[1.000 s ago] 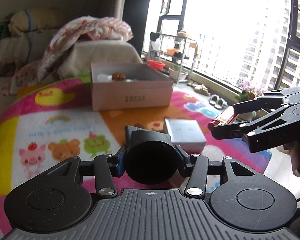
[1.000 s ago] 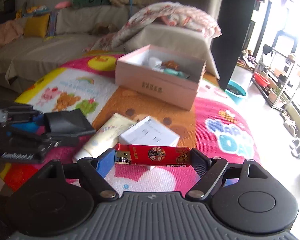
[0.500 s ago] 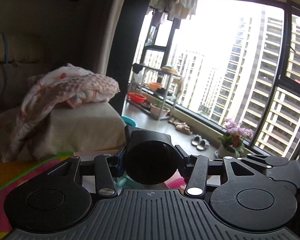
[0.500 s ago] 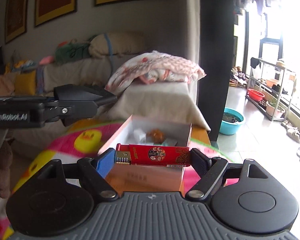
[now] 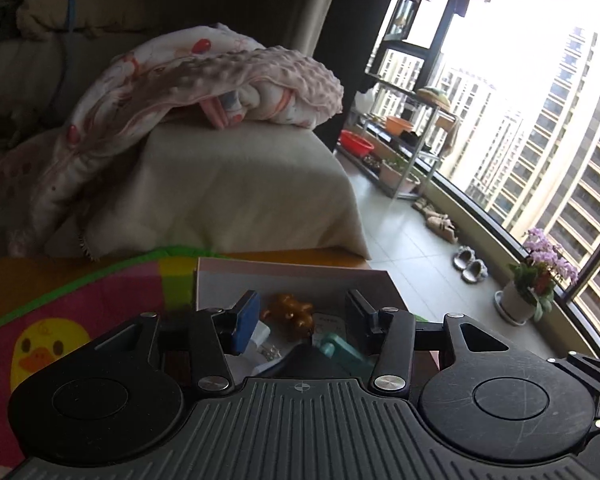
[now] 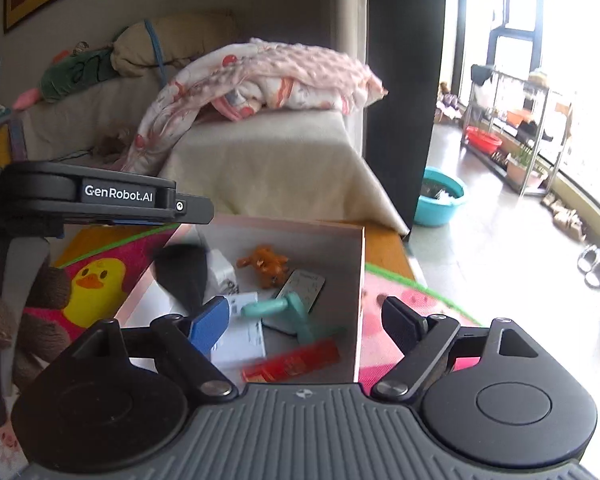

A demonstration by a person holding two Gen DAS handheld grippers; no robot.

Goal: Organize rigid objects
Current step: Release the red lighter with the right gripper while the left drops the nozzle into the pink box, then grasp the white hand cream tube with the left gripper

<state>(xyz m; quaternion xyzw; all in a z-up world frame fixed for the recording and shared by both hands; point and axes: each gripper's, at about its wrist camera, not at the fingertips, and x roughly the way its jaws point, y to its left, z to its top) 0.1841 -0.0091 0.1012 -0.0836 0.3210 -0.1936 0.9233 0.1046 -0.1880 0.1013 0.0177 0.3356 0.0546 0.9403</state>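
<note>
A pink open box (image 6: 360,264) stands on the colourful mat; it also shows in the left wrist view (image 5: 292,270). My right gripper (image 6: 306,320) is open and empty above the box's near side. The red lighter (image 6: 292,362) lies blurred inside the box by its near wall. My left gripper (image 5: 302,320) is open and empty over the box; from the right wrist view its body (image 6: 100,198) hangs at the box's left edge. The black cylinder-shaped object (image 6: 182,274) shows blurred inside the box below it. An orange toy (image 6: 266,264), a teal object (image 6: 284,310) and white items lie inside.
The colourful cartoon mat (image 6: 92,276) covers the surface. A cream-covered sofa end (image 6: 272,168) with a pink blanket (image 6: 276,76) stands just behind the box. A teal basin (image 6: 440,196) sits on the floor to the right. A flower pot (image 5: 528,288) stands by the window.
Both grippers opened over the box. The black object left my left gripper and the red lighter left my right gripper; both now show in the box. Both grippers moved closer and lower.
</note>
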